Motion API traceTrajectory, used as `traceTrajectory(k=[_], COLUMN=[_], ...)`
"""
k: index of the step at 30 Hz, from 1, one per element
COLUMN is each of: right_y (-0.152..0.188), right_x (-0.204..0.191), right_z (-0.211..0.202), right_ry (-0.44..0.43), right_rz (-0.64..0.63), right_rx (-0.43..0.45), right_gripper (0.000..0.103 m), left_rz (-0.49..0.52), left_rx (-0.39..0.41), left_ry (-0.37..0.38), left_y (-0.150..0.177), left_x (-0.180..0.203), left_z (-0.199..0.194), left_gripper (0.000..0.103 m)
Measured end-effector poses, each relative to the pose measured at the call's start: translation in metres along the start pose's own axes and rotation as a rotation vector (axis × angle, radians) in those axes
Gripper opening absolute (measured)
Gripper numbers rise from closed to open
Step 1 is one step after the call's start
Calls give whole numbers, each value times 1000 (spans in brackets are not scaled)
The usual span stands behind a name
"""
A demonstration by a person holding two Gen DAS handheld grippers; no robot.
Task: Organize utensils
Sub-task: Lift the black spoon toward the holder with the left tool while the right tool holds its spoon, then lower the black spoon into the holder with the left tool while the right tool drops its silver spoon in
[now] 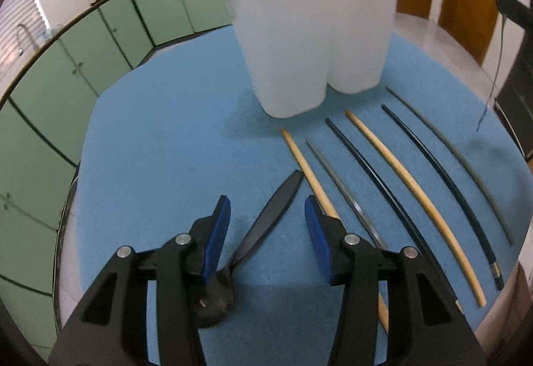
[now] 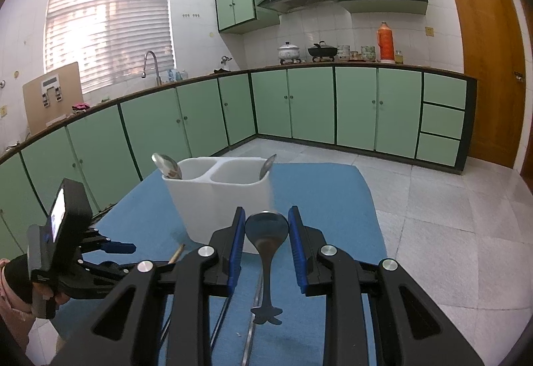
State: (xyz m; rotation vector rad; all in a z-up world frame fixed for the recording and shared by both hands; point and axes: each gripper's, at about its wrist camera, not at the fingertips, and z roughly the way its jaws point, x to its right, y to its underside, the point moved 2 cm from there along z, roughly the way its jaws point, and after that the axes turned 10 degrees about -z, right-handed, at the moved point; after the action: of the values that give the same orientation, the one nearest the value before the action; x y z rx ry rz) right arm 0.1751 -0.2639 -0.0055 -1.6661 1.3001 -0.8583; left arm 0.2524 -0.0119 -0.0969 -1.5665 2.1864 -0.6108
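Gaping left tongs (image 1: pixel 266 216) over flat black spoon (image 1: pixel 266 219); right tongs (image 2: pixel 266 226) clenching glossy steel spoon (image 2: pixel 266 232).

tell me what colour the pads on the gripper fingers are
Blue, on black arms. Clearest in the left wrist view, on the left gripper fingers.

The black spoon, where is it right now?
In the left wrist view the black spoon lies on the blue mat between the open left claw's fingers, just left of the nearest wooden chopstick, in front of the white holder.
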Motion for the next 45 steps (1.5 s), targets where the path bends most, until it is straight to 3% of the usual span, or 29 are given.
traceTrajectory(k=[5, 9, 12, 24, 35, 45], right_y=[1, 1, 1, -4, -32, -92], right_x=[3, 2, 2, -1, -10, -13], right_z=[3, 3, 4, 1, -4, -11], right_ry=[-2, -2, -2, -18, -36, -64], right_rz=[8, 9, 8, -2, -41, -61], right_rx=[-3, -4, -6, 7, 52, 159], right_gripper=[26, 26, 26, 26, 26, 26], left_rz=[5, 22, 24, -82, -186, -329], left_rx=[-27, -49, -49, 63, 308, 666], left_ry=[-11, 19, 26, 38, 83, 248], left_y=[-3, -2, -3, -4, -34, -82], left_x=[-4, -5, -4, -20, -13, -19], left_z=[10, 13, 13, -18, -90, -151], left_gripper=[45, 23, 14, 12, 12, 12])
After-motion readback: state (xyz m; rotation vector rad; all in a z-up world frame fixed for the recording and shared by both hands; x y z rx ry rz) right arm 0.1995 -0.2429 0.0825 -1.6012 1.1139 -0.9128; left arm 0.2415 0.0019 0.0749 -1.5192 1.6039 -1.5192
